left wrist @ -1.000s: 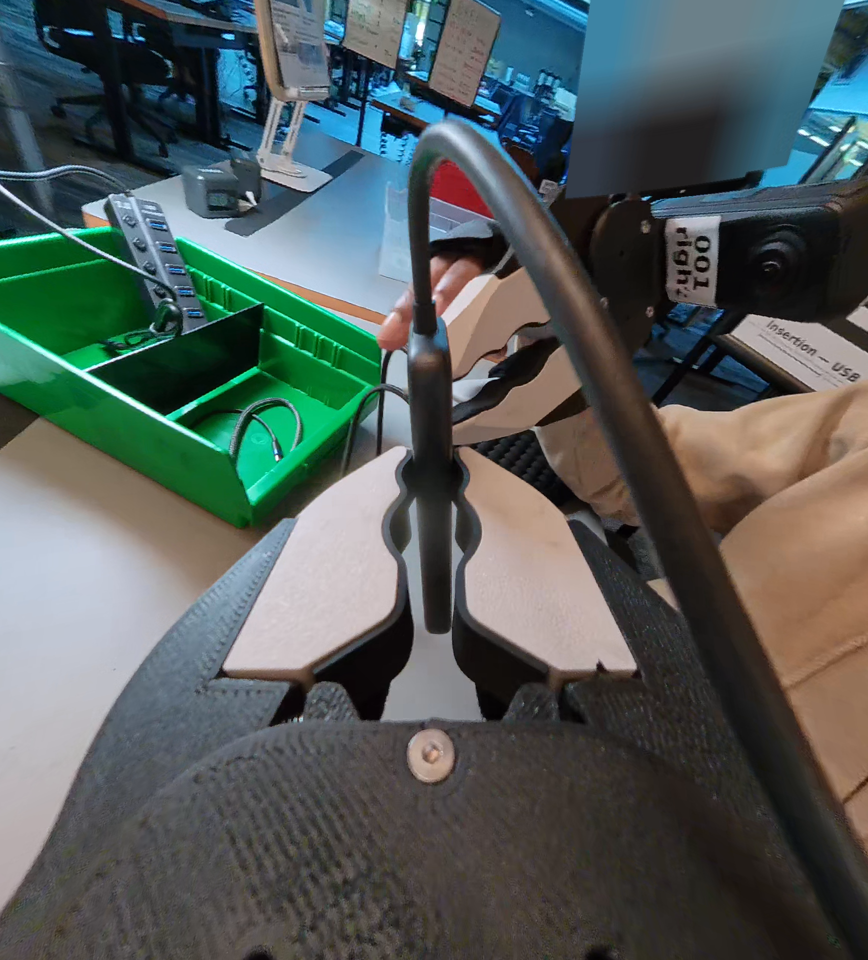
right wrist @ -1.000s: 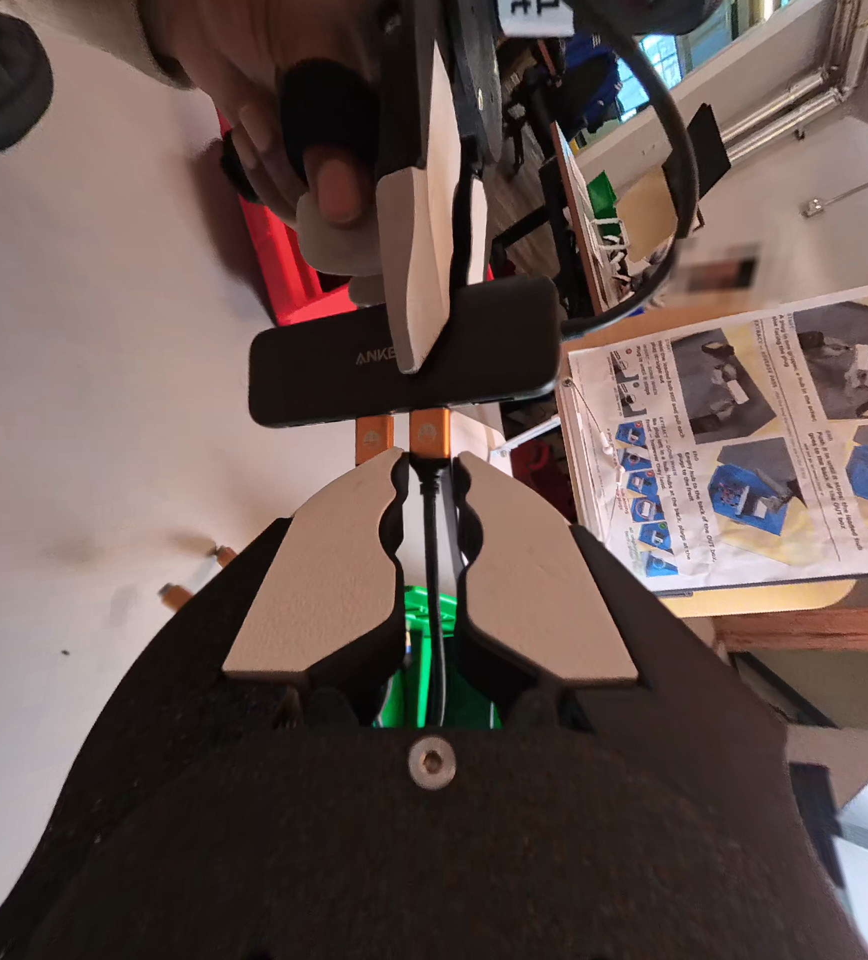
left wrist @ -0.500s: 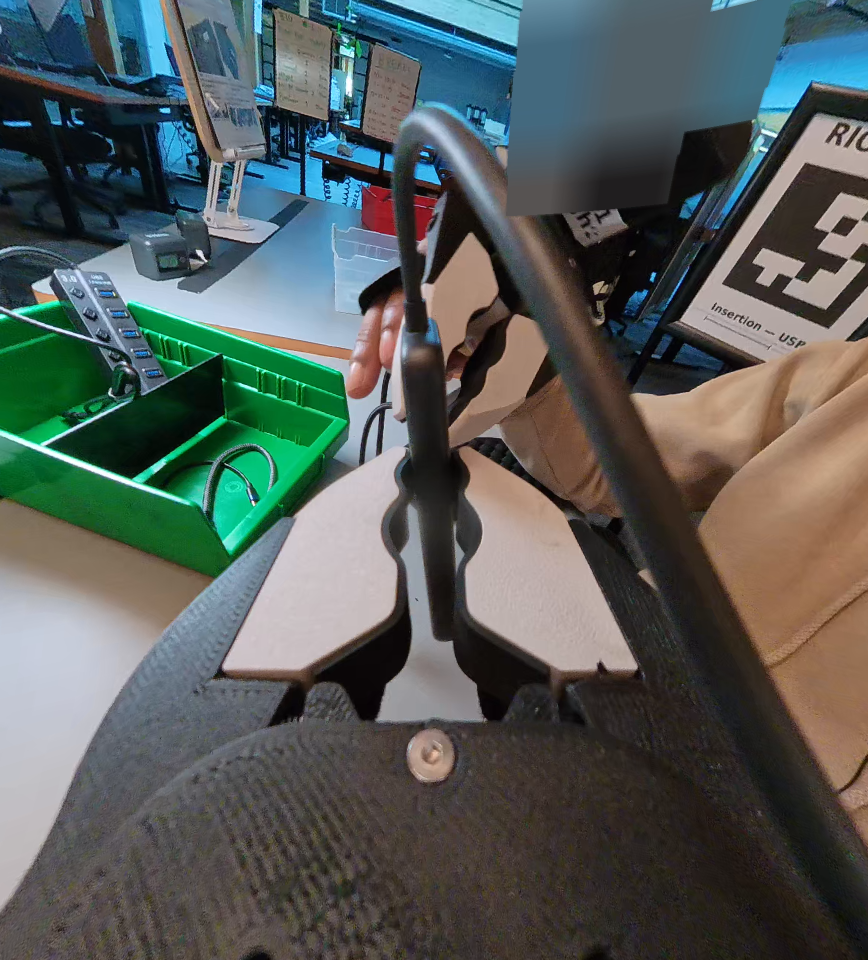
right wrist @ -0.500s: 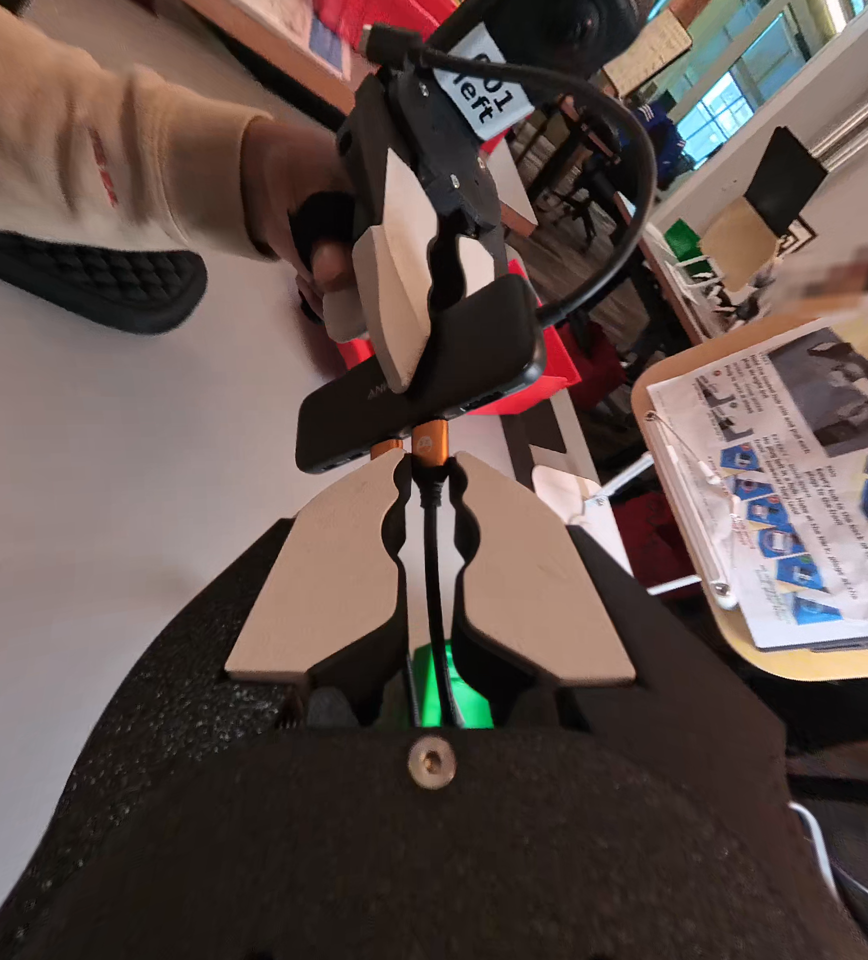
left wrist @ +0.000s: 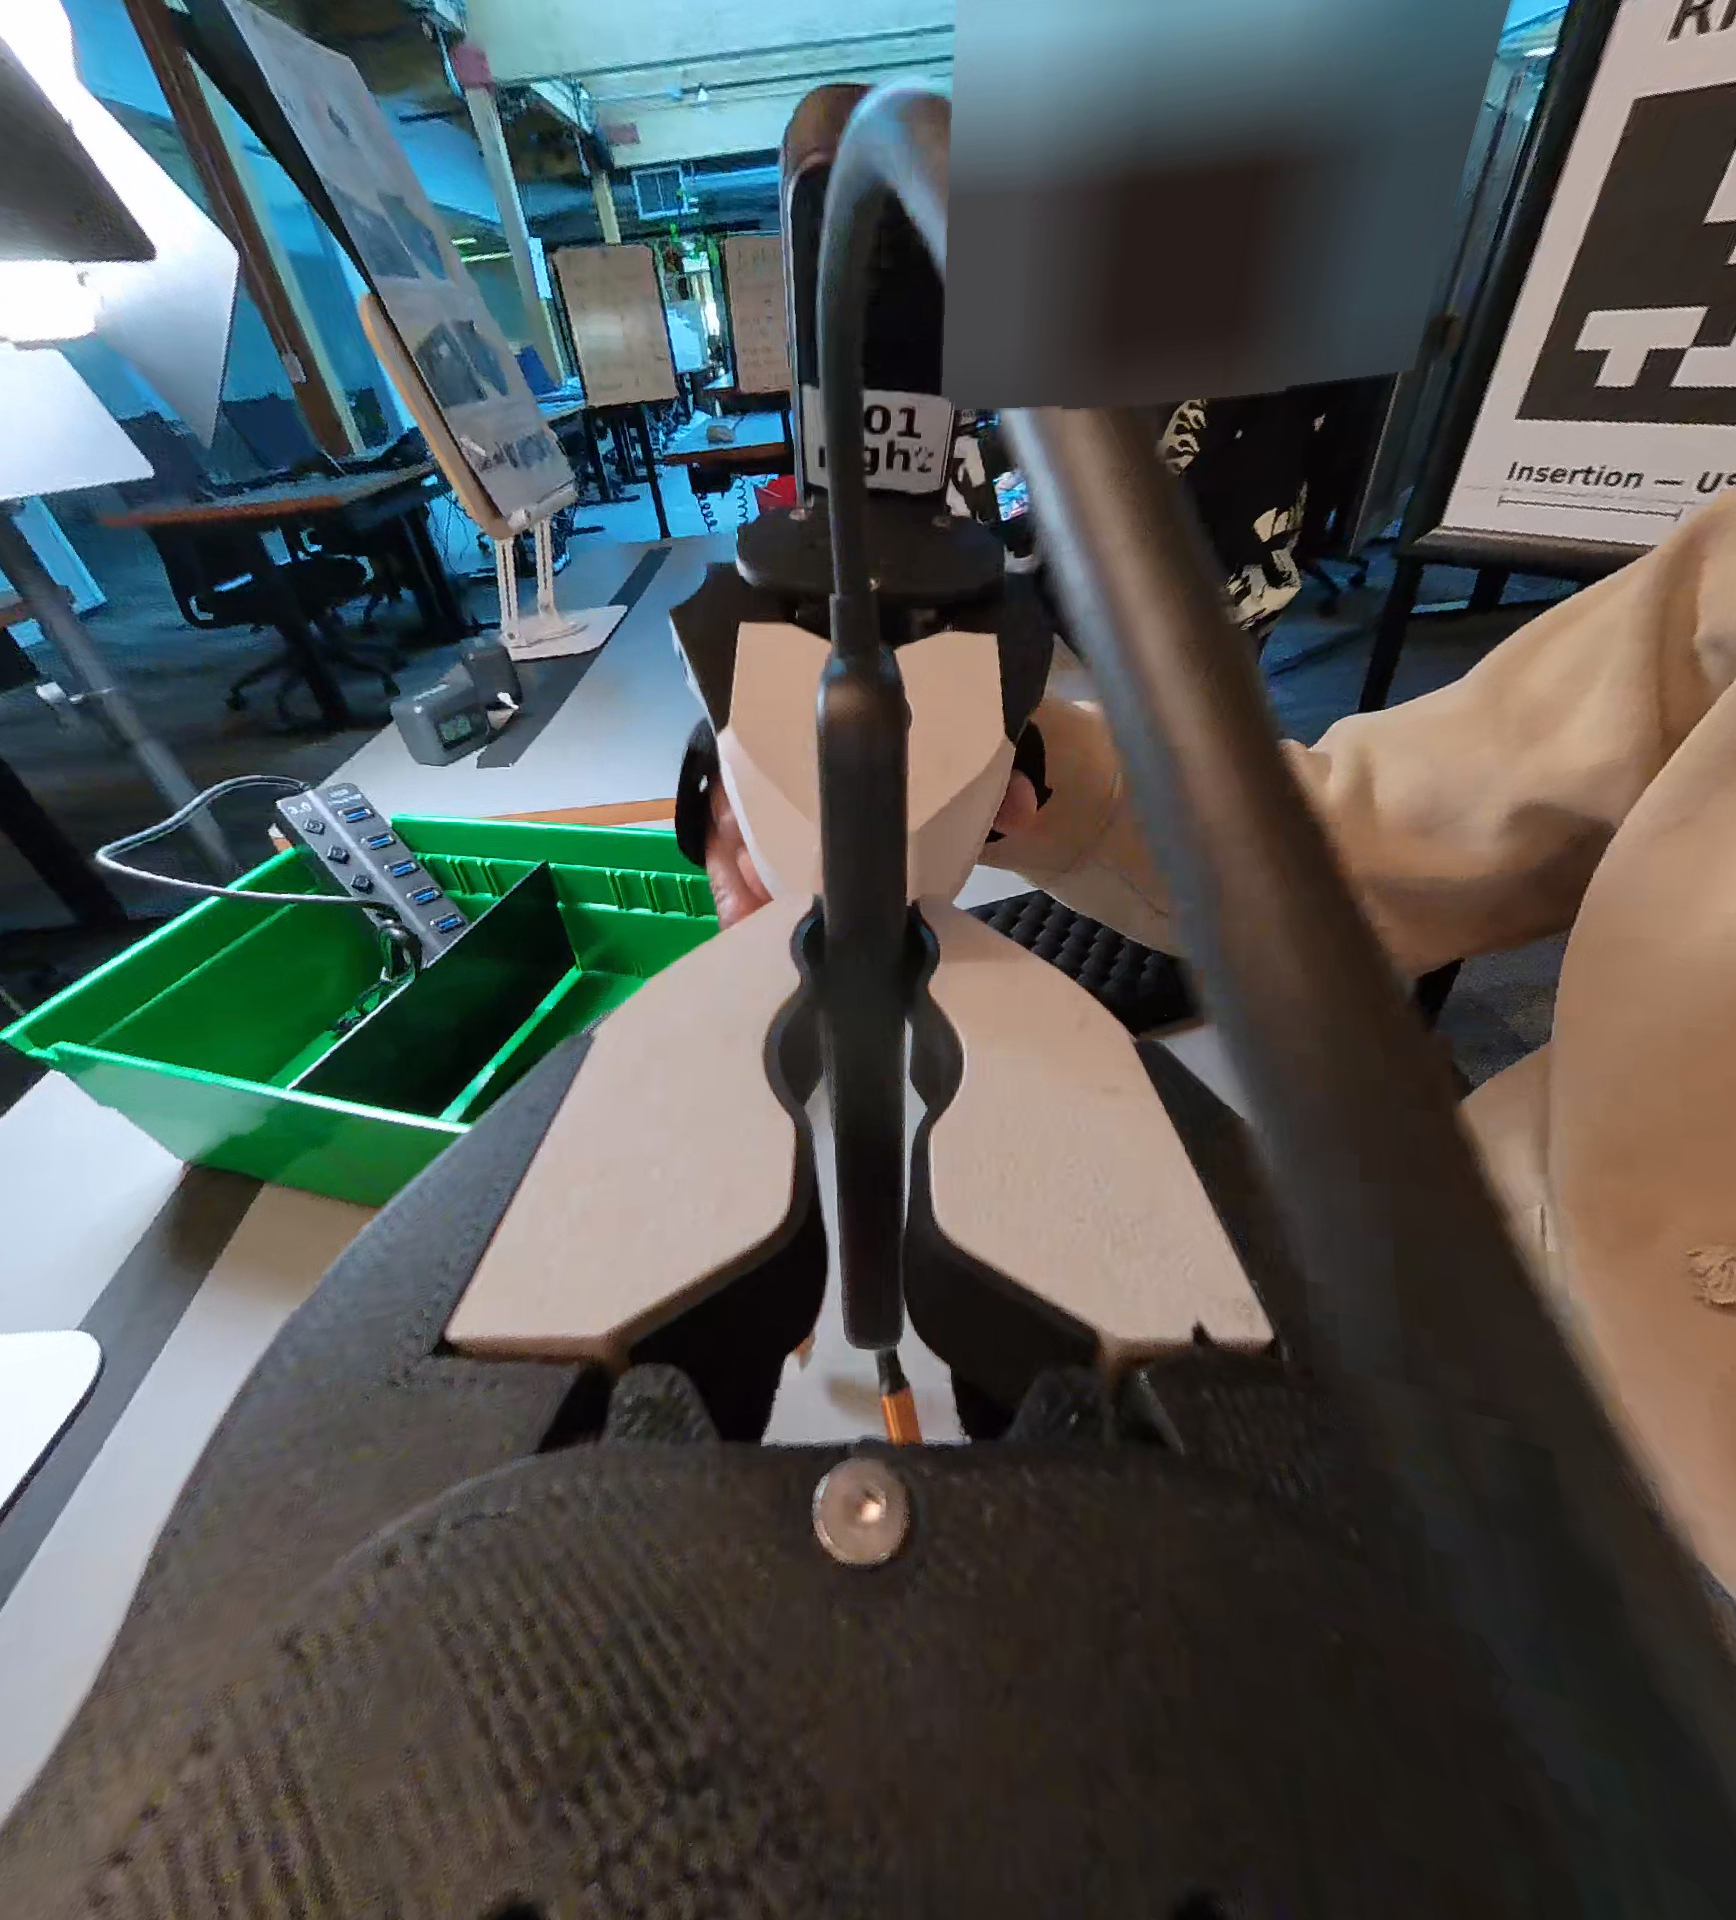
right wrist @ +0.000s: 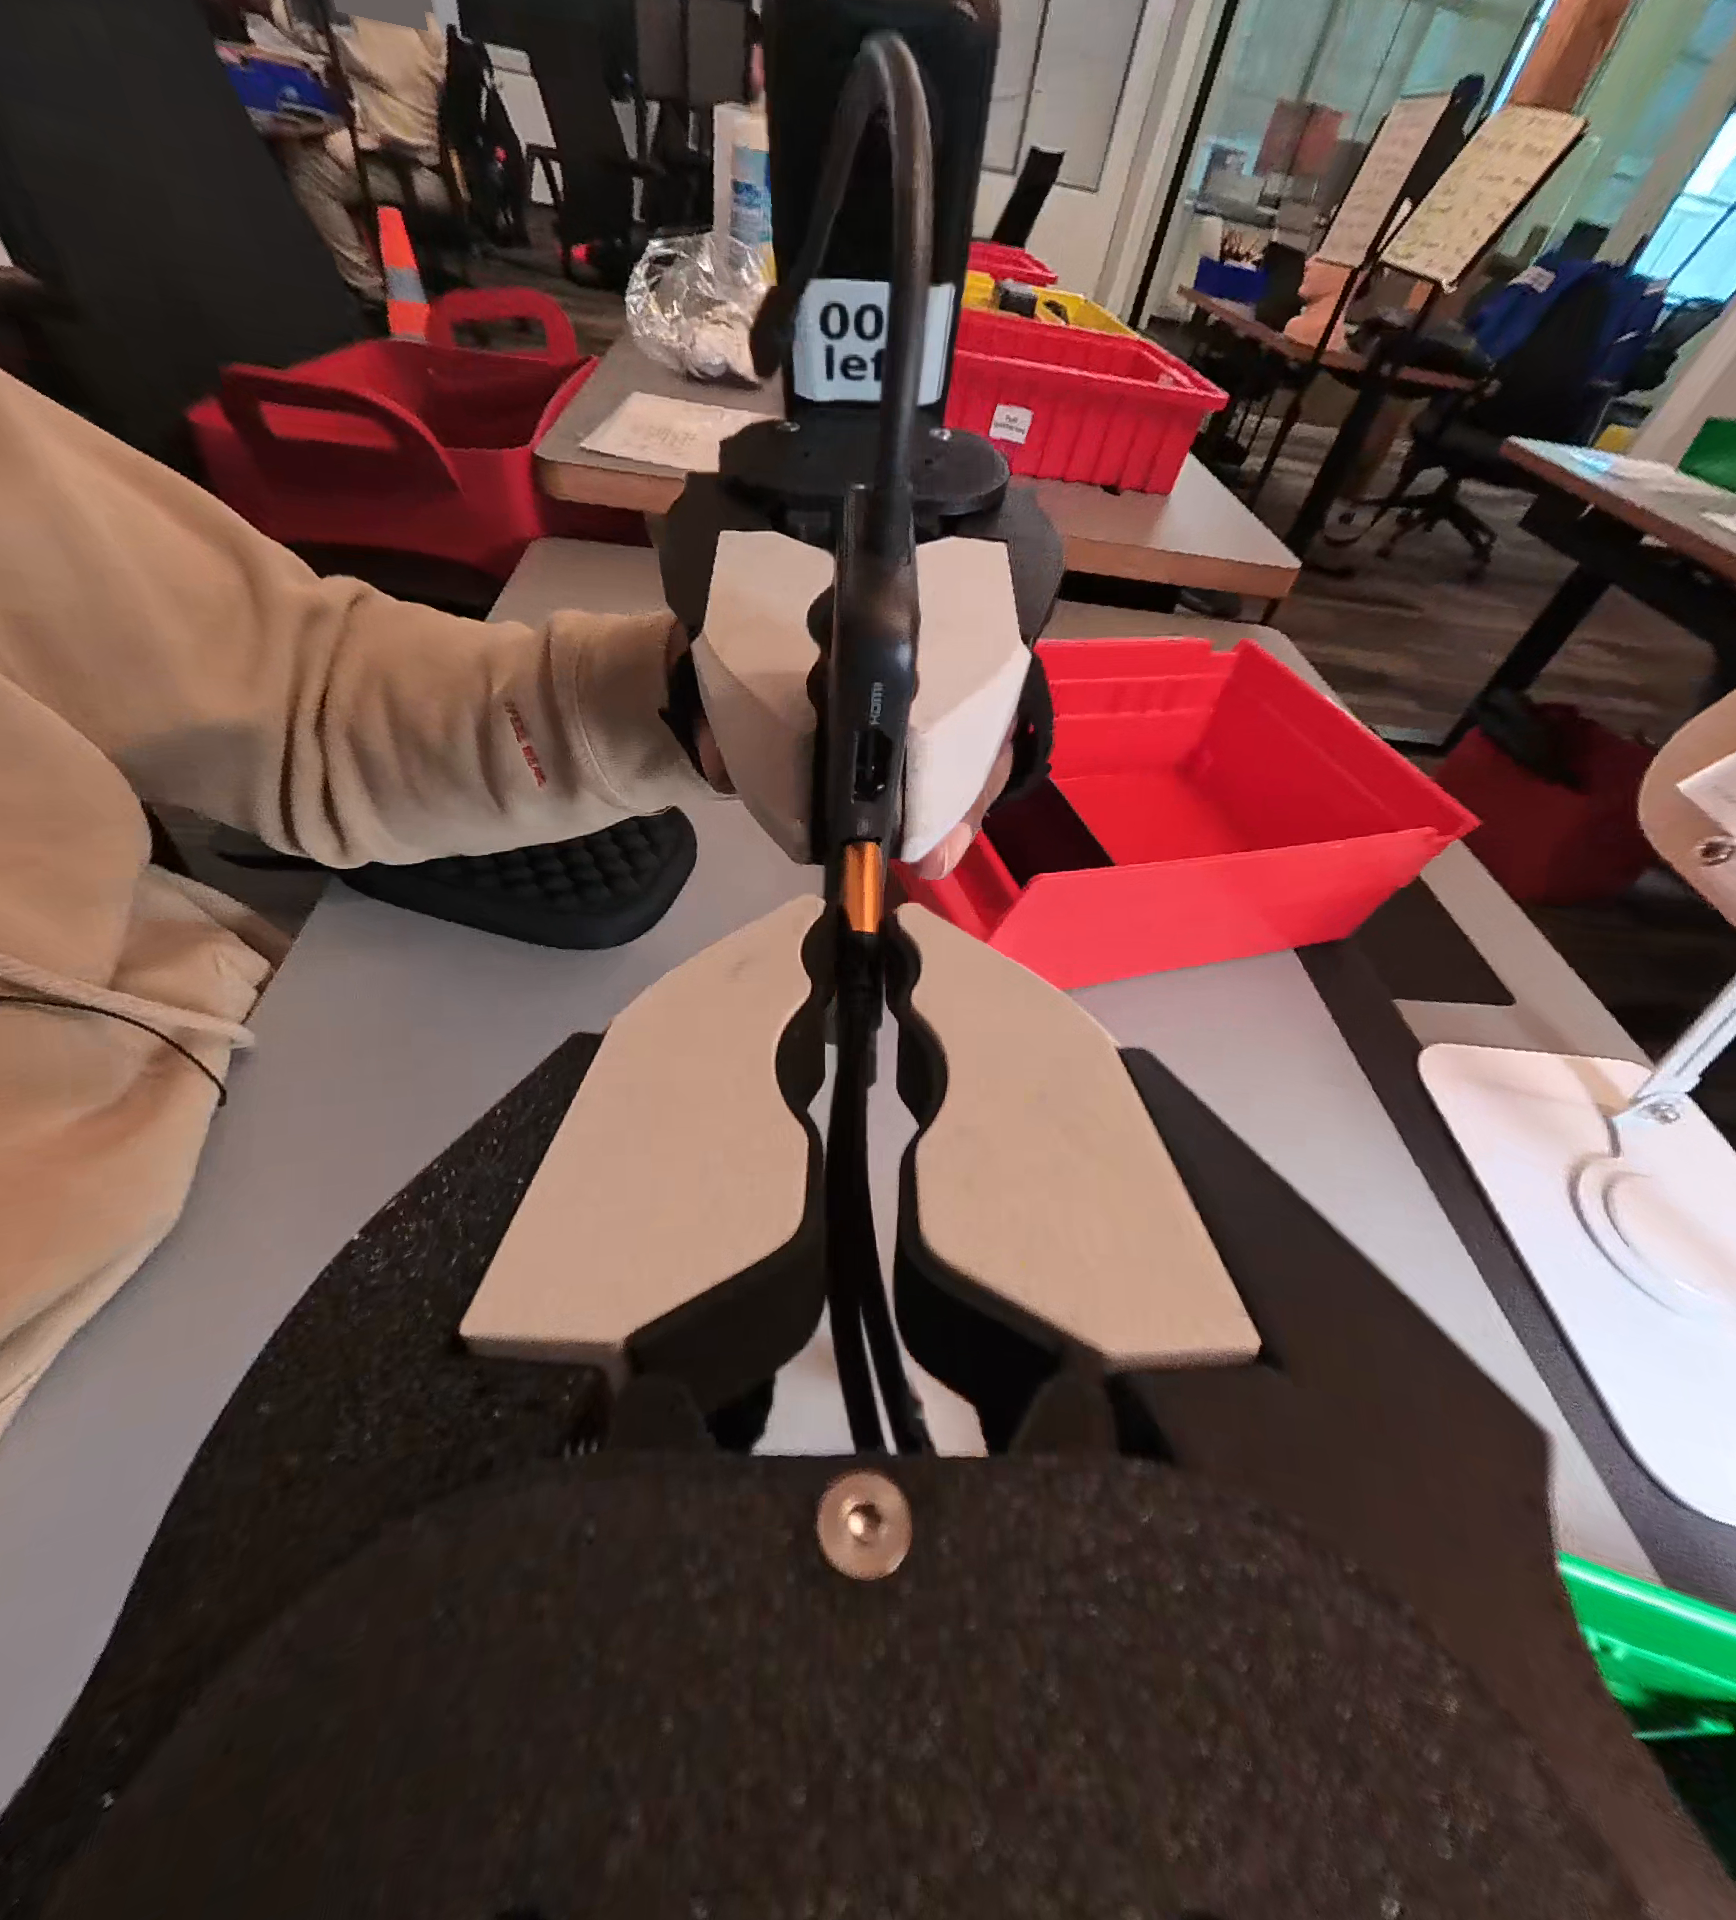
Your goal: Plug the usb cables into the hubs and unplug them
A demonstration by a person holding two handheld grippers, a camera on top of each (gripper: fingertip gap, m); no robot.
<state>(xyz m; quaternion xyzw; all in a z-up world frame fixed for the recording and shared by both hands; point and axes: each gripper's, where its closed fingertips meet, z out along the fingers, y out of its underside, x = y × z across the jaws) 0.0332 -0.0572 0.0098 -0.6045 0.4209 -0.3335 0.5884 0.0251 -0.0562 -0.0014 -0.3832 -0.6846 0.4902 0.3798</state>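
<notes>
The right tool is clamped on the orange-collared USB plug, seated in the slim black hub that the left tool pinches edge-on above the desk. Both look light and rigid; hold the plug by its collar, not the limp cable. Farther left, a green bin holds another hub.

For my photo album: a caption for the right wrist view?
Right gripper pinches an orange-tipped cable plugged into a black hub.

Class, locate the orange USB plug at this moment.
In the right wrist view, the orange USB plug sits centre frame, seated in the black hub and just beyond the tips of the right gripper.
</notes>
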